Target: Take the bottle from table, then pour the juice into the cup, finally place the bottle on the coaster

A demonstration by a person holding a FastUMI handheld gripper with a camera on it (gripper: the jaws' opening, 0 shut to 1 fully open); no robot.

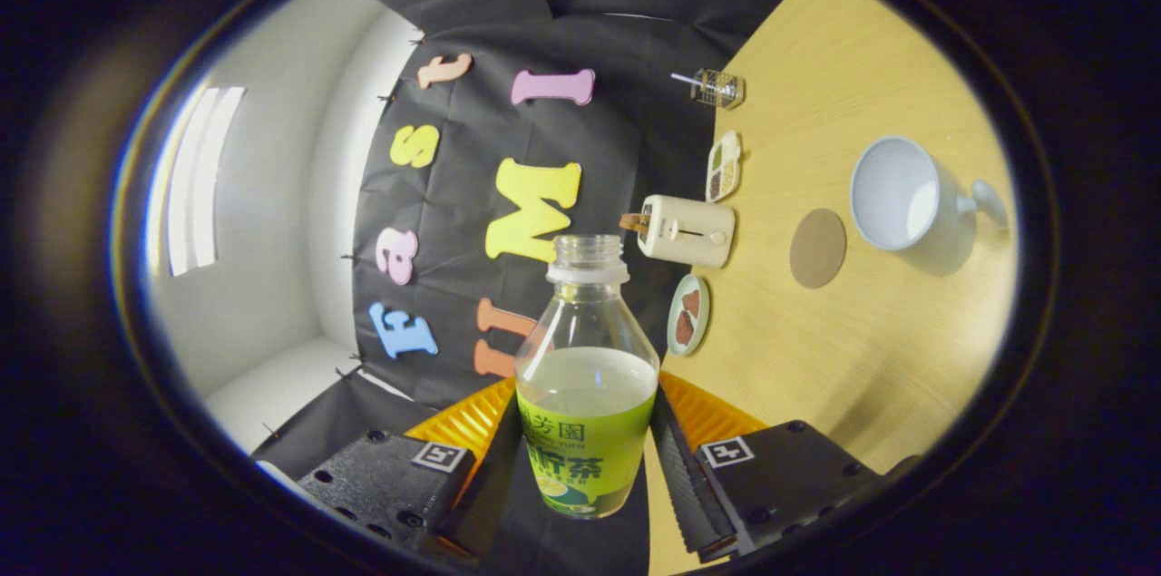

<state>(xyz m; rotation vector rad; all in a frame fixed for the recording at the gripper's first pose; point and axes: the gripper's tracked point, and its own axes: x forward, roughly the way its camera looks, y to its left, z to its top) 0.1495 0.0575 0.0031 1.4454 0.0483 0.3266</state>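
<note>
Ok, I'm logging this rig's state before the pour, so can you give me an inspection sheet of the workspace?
Surface: wooden table, seen rotated sideways.
Job's things: uncapped bottle part full of juice, held off the table; white cup looks empty; round coaster bare, beside the cup.
Clutter: toaster, plate of food, divided snack tray, small glass jar.
Grippers: gripper with jaws pressed on the bottle's sides.
Cables: nothing seen.
Surroundings: black cloth wall, white wall beyond.
</note>
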